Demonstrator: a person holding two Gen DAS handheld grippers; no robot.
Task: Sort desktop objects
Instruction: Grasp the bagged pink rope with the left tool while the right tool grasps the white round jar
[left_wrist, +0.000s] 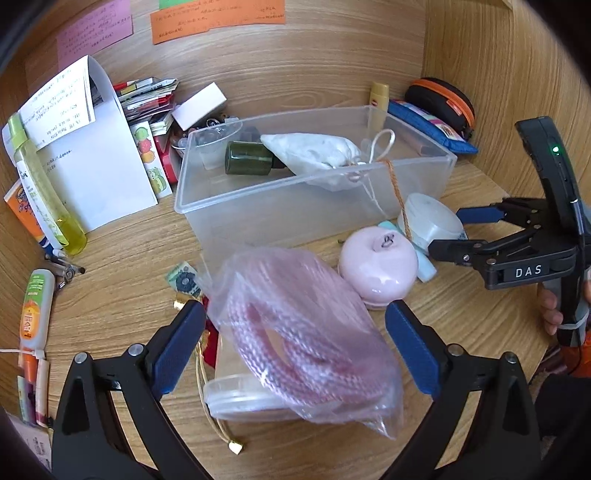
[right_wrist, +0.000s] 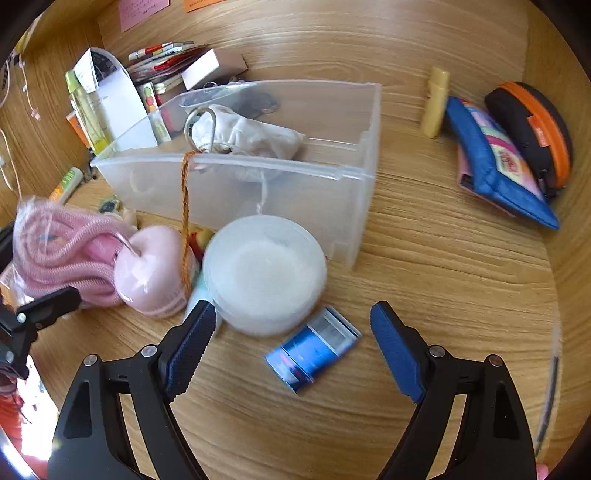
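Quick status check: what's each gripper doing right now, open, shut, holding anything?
Left gripper: open, straddling the bagged pink rope, not clamped.
Right gripper: open, empty, over the blue packet.

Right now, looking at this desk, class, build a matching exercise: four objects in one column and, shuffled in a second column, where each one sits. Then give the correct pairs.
Objects
1. white drawstring pouch
2. pink cord in a plastic bag
3. blue card packet
4. orange-trimmed black case

Places
A. between the open fingers of the right hand-held gripper
B. inside the clear bin
C. by the right wall, behind the blue pouch
D. between the open fingers of the left hand-held gripper

Pairs: 1-B, 2-D, 3-A, 4-C
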